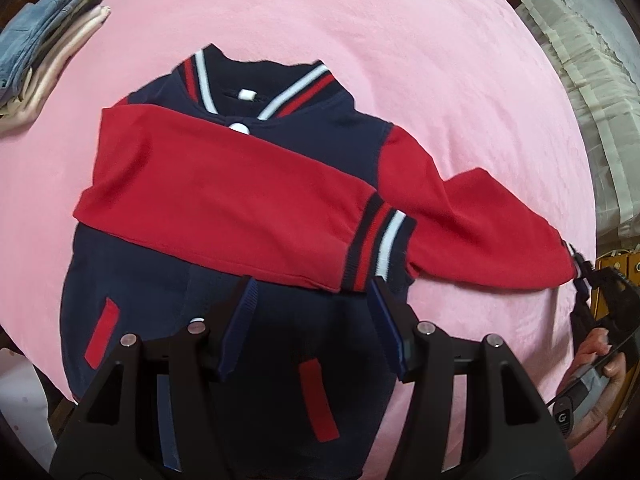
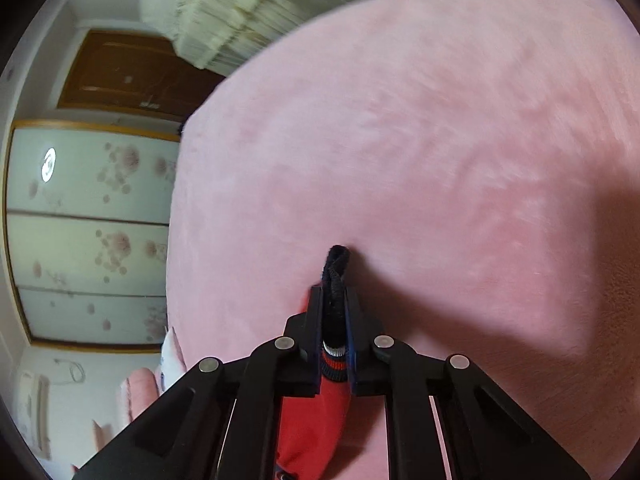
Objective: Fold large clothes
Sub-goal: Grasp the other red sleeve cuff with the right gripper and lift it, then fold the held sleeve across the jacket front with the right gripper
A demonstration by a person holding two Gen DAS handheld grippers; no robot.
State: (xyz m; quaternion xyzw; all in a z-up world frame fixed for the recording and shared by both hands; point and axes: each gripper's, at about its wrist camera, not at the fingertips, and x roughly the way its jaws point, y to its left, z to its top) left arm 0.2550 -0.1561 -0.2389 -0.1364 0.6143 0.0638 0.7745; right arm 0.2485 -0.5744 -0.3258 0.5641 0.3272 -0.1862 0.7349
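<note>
The jacket is lying face up in the middle of the frame on the pink blanket, one red sleeve already folded across the chest, likely so the body can be folded narrow. The left gripper is hovering over the lower front, jaws about half apart and holding nothing. The other sleeve is stretching toward the right edge, where the right gripper is pinching its cuff, probably to carry it across too.

The right wrist view is showing what the left cannot: the right gripper is clamped on the dark cuff, low centre. Only the left view is showing the stack of folded clothes, upper left.
</note>
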